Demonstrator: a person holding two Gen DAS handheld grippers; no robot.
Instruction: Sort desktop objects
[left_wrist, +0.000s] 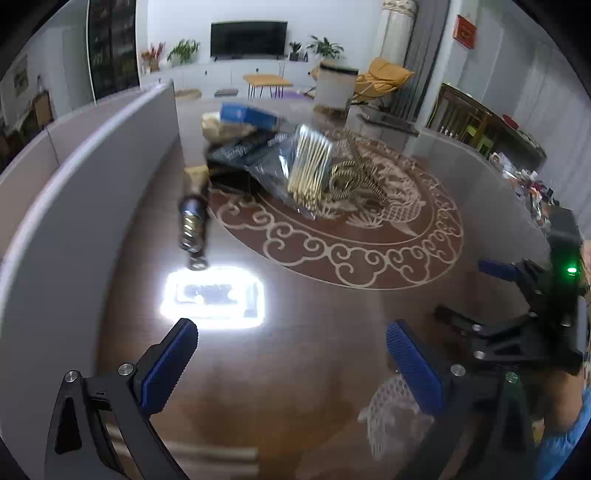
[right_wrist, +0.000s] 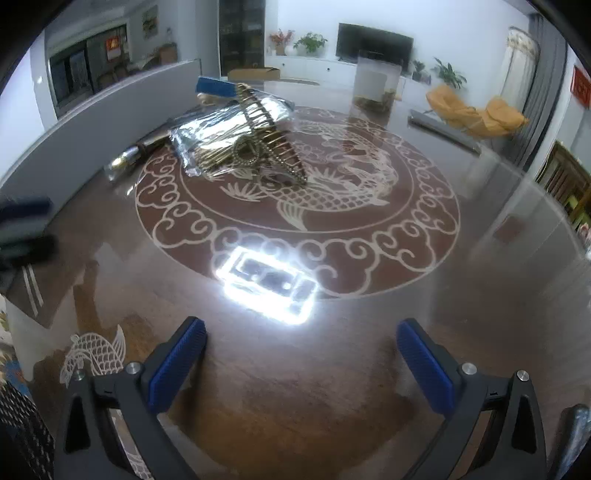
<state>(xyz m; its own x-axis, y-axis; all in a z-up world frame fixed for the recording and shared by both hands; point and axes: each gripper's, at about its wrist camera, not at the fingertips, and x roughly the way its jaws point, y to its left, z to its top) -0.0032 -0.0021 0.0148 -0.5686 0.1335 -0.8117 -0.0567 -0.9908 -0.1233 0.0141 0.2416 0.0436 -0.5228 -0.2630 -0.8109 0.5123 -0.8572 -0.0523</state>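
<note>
No writing anywhere is sharp enough to read.

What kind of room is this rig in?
Most likely a home living room: a wall-mounted TV over a low white cabinet, potted plants, and a yellow lounge chair beyond the glossy patterned table.

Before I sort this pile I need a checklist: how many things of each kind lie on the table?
Blue box: 1
Gold wire rack: 1
Clear bag of gold sticks: 1
Silver-and-blue tube: 1
Black flat item under the bag: 1
Total: 5, though the blurred pile may hide more.
</note>
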